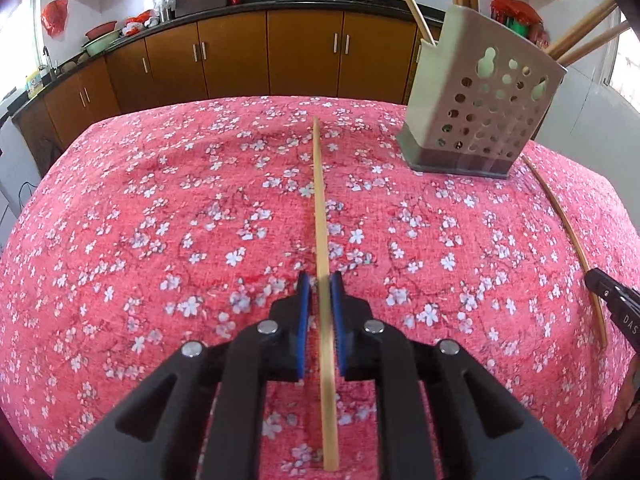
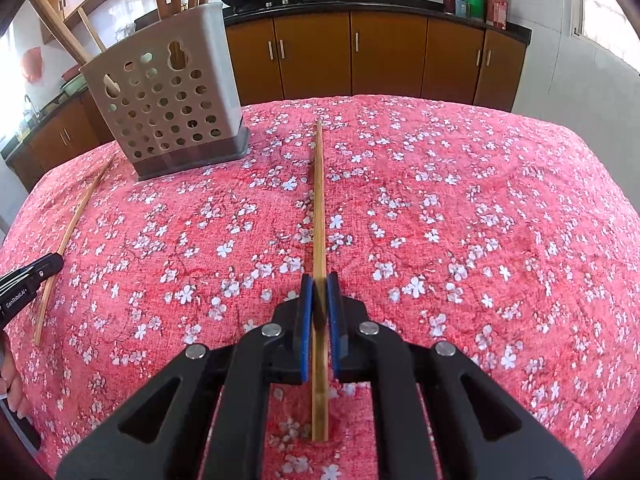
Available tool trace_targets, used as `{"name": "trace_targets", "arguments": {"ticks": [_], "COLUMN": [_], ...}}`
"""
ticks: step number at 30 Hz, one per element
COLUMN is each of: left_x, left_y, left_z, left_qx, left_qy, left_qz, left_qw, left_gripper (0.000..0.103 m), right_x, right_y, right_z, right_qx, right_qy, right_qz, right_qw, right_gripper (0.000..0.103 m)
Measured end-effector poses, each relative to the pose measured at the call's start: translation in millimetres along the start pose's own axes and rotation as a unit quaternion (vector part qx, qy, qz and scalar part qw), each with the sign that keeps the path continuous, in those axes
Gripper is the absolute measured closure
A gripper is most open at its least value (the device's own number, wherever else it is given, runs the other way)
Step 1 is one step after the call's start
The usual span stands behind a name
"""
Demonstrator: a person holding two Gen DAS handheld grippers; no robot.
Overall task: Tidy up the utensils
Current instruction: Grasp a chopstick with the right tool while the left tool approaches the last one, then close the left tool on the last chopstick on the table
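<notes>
The left gripper (image 1: 320,280) is closest in its own view, with the blue pads almost together around a pale chopstick (image 1: 322,240). A thin gap shows on the left pad's side, so I cannot tell if the grip is firm. This chopstick lies along the red floral cloth (image 1: 160,220), pointing to the far table edge, with its tip still well before that edge.

The right gripper (image 2: 320,282) is closed on a darker chopstick (image 2: 319,208), and both pads press on it. This stick also runs straight away from the camera, along the cloth.

The grey holder (image 1: 480,104) with round holes stands near the far edge of the table, between the two grippers. It is right of the pale chopstick and left of the darker one. Several sticks already lean out of its top.

To the left of the pale chopstick the cloth is wide and open until the table edge. The same is true to the right of the darker one. Behind the table are brown cabinets (image 1: 304,52).
</notes>
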State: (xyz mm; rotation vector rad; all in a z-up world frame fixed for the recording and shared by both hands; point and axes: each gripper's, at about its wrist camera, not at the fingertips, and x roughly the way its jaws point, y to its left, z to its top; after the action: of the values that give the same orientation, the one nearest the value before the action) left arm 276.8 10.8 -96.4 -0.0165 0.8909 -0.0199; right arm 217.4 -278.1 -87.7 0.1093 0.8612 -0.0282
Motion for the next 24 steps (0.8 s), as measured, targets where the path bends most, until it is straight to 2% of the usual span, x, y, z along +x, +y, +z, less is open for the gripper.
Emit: {"name": "trace_targets", "arguments": {"ticks": [10,24], "left_x": [-4.9,-3.9], "left_y": [0.1,-5.3], "left_z": [0.0,0.4], "left_qx": [0.000,0.004], "left_qy": [0.000,0.000], "left_qz": [-0.001,-0.008], "left_qw": [1.0000,1.0000], "left_gripper": [0.088,0.082], "right_x": [-0.2,-0.3], "right_y": [-0.8,-1.2], "right_z": [-0.2,-0.2], "right_qx": [0.001,0.001], "right_qy": [0.000,0.000], "right_qz": [0.001,0.002], "right_qw": [1.000,1.000], "right_gripper": [0.094,0.094]}}
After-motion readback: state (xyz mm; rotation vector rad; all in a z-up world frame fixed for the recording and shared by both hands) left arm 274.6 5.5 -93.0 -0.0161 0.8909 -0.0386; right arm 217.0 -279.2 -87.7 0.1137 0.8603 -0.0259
